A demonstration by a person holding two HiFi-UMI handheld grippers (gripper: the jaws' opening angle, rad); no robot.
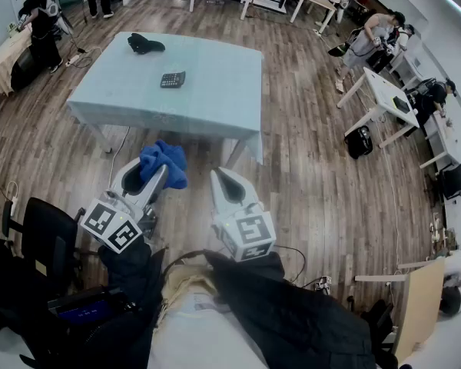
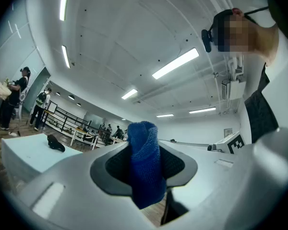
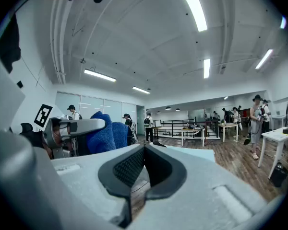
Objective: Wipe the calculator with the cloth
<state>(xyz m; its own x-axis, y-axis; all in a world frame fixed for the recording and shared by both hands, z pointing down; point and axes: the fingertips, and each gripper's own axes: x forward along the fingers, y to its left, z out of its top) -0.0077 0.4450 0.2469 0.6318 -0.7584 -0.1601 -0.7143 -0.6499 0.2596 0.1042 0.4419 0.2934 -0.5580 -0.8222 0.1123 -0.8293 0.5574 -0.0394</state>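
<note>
Calculator (image 1: 173,79) looks light and skiddy: pin its edge with your closed, empty right tool (image 1: 221,179); left tool (image 1: 147,177) clamps soft cloth (image 1: 164,162).

I count one table (image 1: 207,91), with one calculator (image 1: 173,79) and one black lump (image 1: 144,44) on it. There is one blue cloth (image 1: 165,164). There are two grippers, the left gripper (image 1: 148,177) and the right gripper (image 1: 221,177).

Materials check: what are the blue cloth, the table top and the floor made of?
Cloth: probably terry or microfibre, matte; a nubbly looped weave shows.
Table top: seemingly a pale blue fabric cover, matte; its edges hang over the sides.
Floor: wood or wood-look laminate; plank seams, grain and a slight sheen show.
</note>
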